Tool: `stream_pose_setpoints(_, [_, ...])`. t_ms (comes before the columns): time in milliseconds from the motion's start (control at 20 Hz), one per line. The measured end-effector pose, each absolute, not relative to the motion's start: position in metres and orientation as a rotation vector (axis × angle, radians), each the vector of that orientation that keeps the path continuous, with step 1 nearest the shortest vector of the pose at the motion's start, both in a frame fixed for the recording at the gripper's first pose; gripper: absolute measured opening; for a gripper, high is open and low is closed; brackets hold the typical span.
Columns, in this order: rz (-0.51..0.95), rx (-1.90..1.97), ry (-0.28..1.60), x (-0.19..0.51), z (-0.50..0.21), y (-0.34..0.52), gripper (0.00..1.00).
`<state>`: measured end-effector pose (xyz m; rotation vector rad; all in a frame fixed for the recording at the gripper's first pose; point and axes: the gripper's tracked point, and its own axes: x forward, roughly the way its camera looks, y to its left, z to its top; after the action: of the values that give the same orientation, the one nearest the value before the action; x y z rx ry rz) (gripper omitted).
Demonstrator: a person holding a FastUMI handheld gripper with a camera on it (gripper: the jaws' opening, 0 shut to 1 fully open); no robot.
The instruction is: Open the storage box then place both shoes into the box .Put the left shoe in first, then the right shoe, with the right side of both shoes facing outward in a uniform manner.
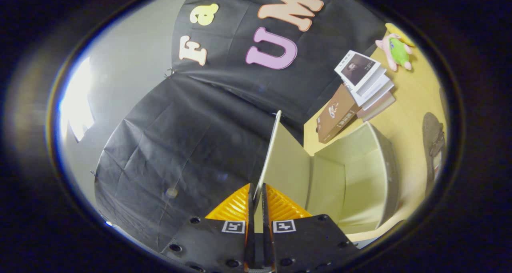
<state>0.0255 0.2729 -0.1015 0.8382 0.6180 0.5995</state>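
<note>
My gripper (256, 197) is shut on the edge of the storage box lid (270, 153), a thin pale panel that stands raised and runs away from between the fingers. To the right of the lid the pale storage box (360, 173) lies open, and its inside looks bare. A dark shoe (434, 139) rests on the yellow table (404, 117) beyond the box's far side. The view is tilted, so the table runs up the right.
A brown book (336, 119) and a stack of pale books (370, 87) lie on the table behind the box. A pink and green plush toy (396, 51) sits further back. Black cloth walls the booth on the left and behind.
</note>
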Motion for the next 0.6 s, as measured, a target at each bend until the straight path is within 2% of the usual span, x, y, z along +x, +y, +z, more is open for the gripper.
stream_pose_setpoints(200, [0.654, 0.799, 0.642, 0.025, -0.098, 0.321, 0.11])
stream_pose_setpoints(600, [0.706, 0.699, 0.731, 0.013, -0.134, 0.396, 0.11])
